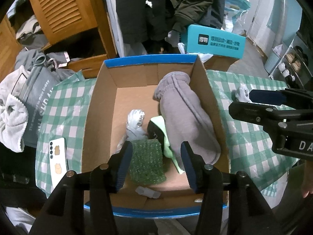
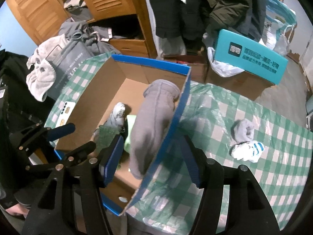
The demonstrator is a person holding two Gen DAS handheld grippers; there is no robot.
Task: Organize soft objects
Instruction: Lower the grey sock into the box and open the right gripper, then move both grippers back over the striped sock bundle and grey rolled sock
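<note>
Two grippers loose over our box (image 1: 101, 101) of soft stuff

Left gripper (image 1: 156, 164) hangs released above the green cloth (image 1: 147, 162); grey roll (image 1: 187, 117) lies along the right wall, right gripper (image 2: 154, 156) unclenched astride that wall, socks (image 2: 245, 144) outside on the tablecloth (image 2: 273, 176).

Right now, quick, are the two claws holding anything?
Left gripper: open, holding nothing, above the green cloth.
Right gripper: open, holding nothing, straddling the cardboard box wall.
</note>
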